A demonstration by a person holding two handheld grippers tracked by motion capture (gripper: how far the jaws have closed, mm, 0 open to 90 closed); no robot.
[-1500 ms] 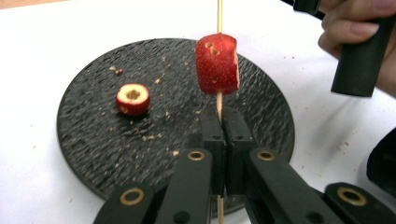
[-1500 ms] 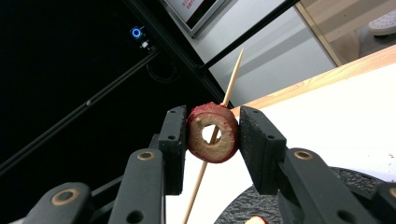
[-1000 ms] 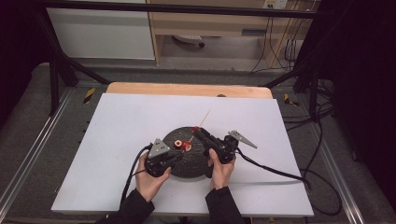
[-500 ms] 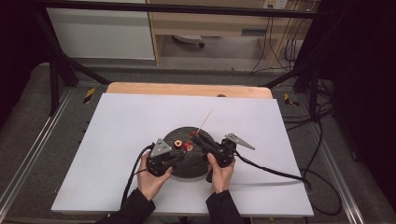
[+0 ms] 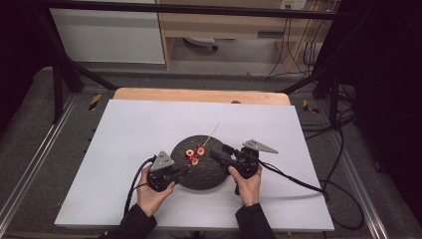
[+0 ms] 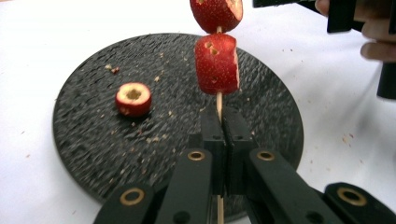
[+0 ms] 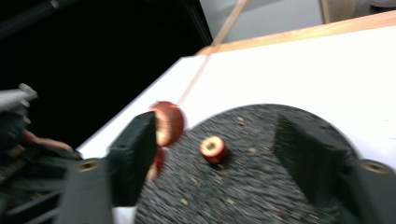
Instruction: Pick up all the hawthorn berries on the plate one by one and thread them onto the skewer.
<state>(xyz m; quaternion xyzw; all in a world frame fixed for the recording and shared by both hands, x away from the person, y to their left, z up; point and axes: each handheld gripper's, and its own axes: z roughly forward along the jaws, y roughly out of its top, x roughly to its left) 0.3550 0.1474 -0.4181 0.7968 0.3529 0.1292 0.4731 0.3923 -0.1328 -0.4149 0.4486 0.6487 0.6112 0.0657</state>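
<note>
A round black plate [image 5: 209, 172] lies on the white table. My left gripper [image 5: 187, 169] [image 6: 219, 128] is shut on the lower end of a thin wooden skewer [image 6: 218, 100], which slants up over the plate. Two red hollowed fruit pieces [image 6: 216, 63] [image 5: 200, 150] are threaded on the skewer. A third cored piece [image 6: 133, 99] [image 7: 214, 149] lies loose on the plate. My right gripper [image 5: 215, 153] [image 7: 215, 130] is open, and its left finger [image 7: 133, 156] sits right beside the upper skewered fruit [image 7: 169, 122].
The white table board [image 5: 124, 134] has bare room on all sides of the plate. A wooden strip [image 5: 199, 95] runs along its far edge. Crumbs dot the plate. Cables [image 5: 293, 180] trail from both grippers toward the table's front and right.
The right gripper reached in toward the skewered fruit half a second ago and now sits slightly back to the right, open. The left gripper and skewer have barely moved.
</note>
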